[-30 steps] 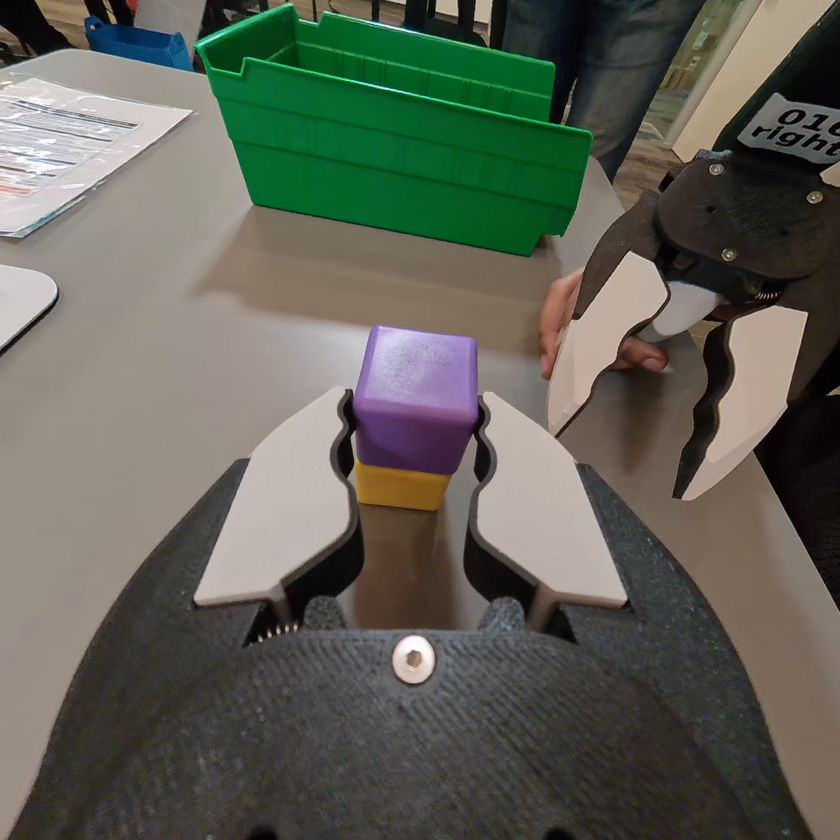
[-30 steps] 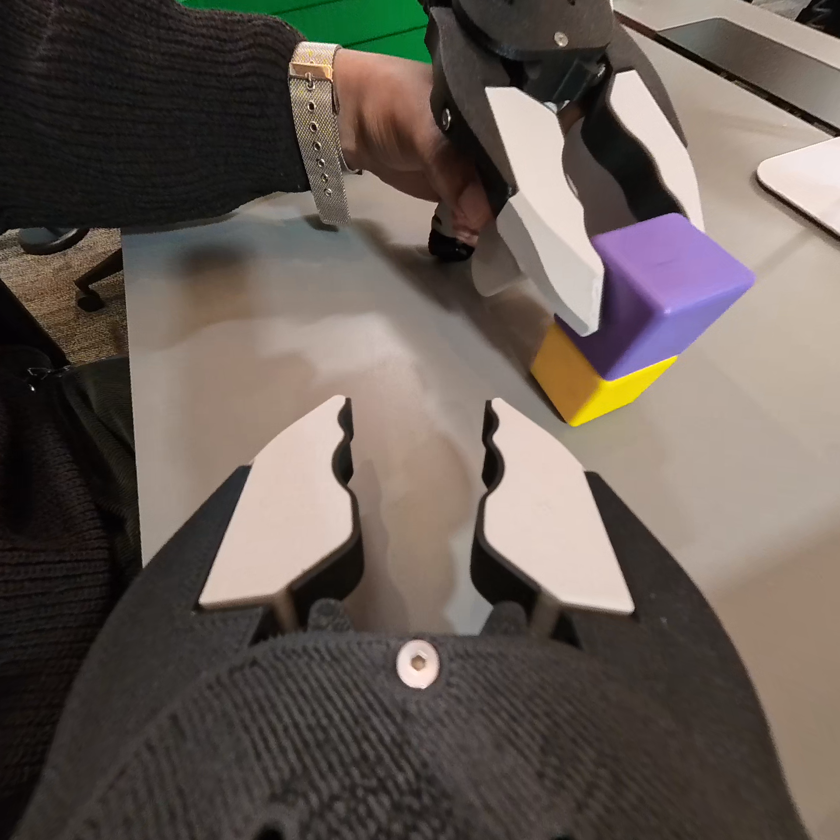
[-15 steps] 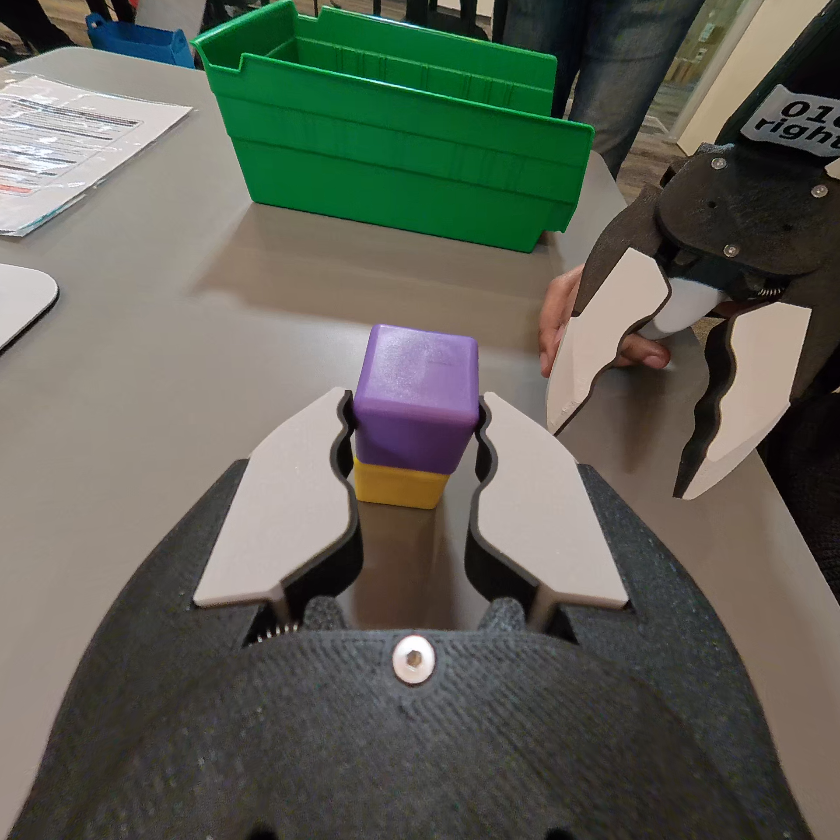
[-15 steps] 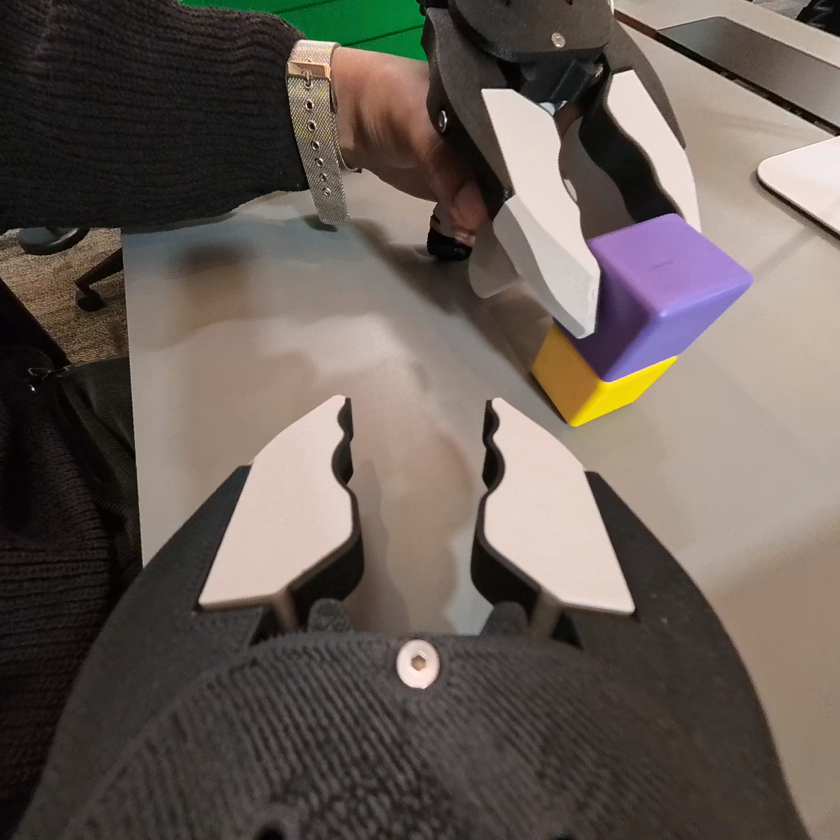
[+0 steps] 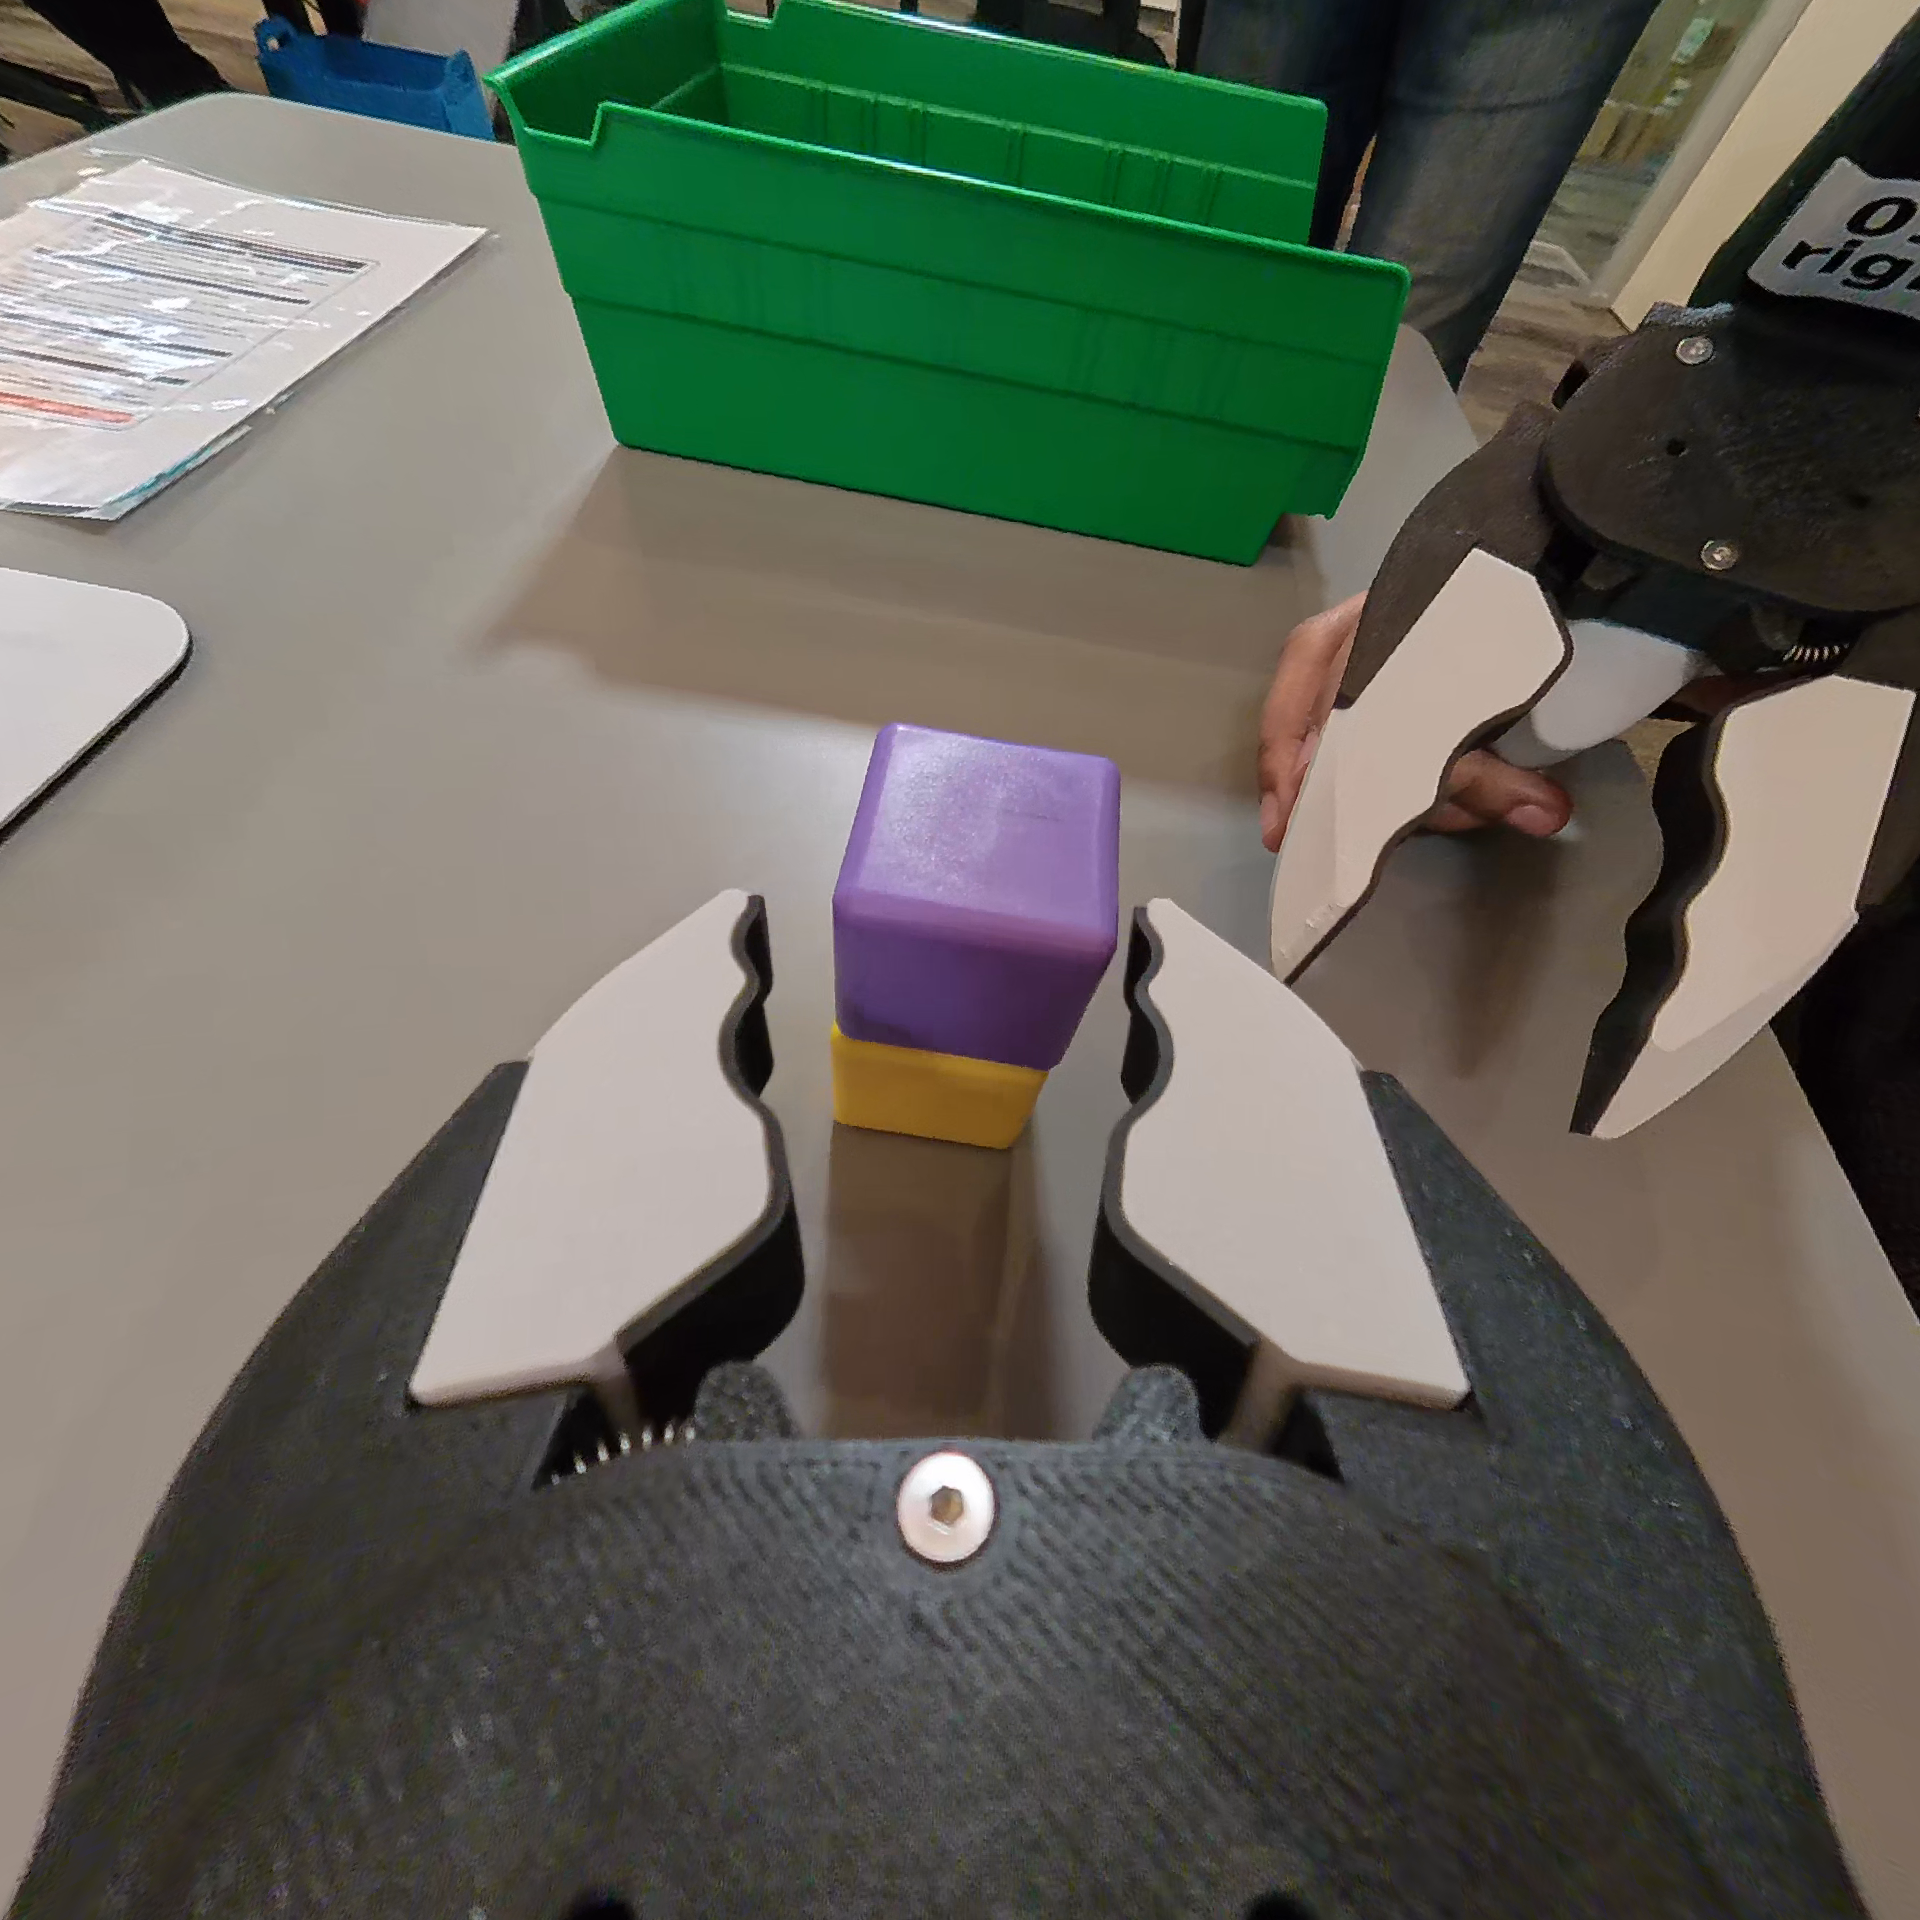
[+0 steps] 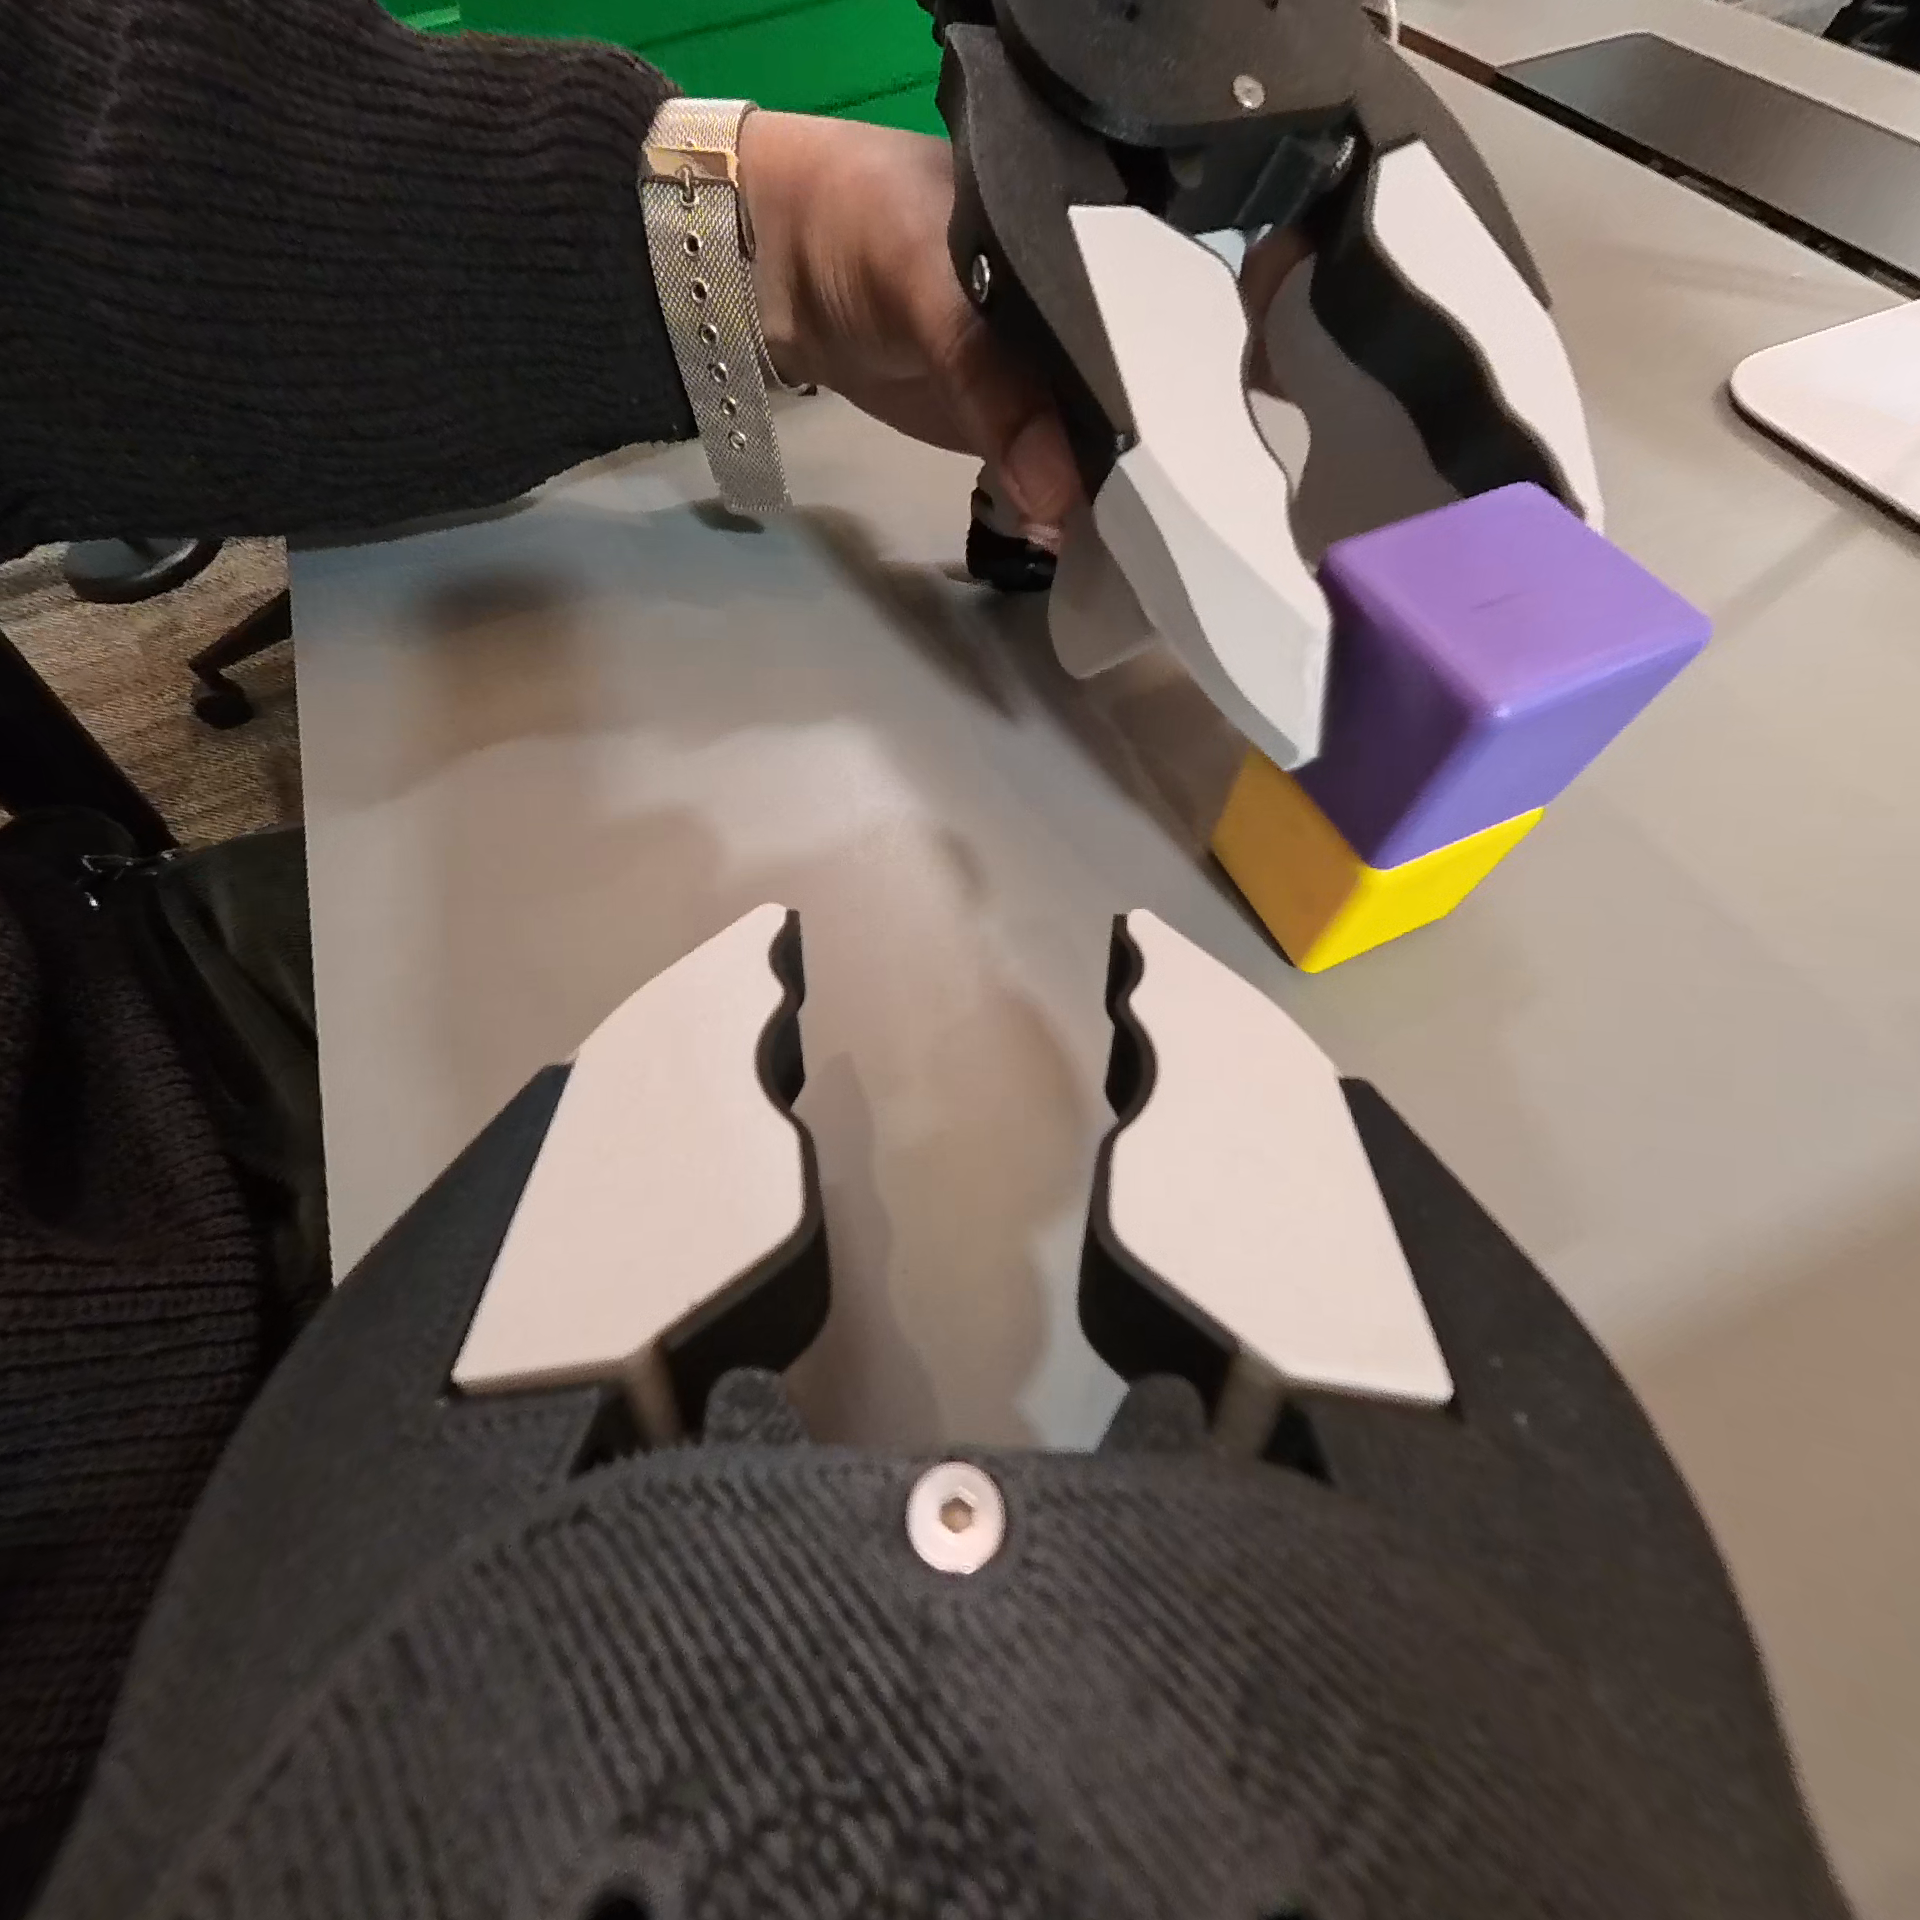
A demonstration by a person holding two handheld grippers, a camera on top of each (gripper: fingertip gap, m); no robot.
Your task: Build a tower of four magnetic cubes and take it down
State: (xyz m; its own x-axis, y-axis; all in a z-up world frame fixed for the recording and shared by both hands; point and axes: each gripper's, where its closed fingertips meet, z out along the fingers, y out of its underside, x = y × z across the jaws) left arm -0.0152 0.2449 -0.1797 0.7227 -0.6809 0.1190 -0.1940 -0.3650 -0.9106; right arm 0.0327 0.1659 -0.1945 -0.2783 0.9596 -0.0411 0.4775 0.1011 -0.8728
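A purple cube [image 5: 971,894] rests on a yellow cube [image 5: 933,1096] on the grey table [image 5: 468,790]. My left gripper [image 5: 945,925] is open, its fingers on either side of the purple cube with small gaps. In the right wrist view the stack shows at the right, purple cube [image 6: 1486,665] on yellow cube [image 6: 1351,883], with the left gripper [image 6: 1444,613] around it. My right gripper [image 6: 954,930] is open and empty above bare table, left of the stack. It also shows in the left wrist view [image 5: 1455,1029] at the right.
A green bin [image 5: 966,343] stands at the back of the table. A printed sheet [image 5: 177,322] and a white pad [image 5: 62,675] lie at the left. A person in jeans [image 5: 1455,135] stands behind the bin. The table edge runs close at the right. Between my left fingertips and the yellow cube [image 5: 933,1096] there is roughly 5 centimetres.
My left gripper has opened and let go of the purple cube, which now rests on the yellow cube. My right gripper has barely moved.
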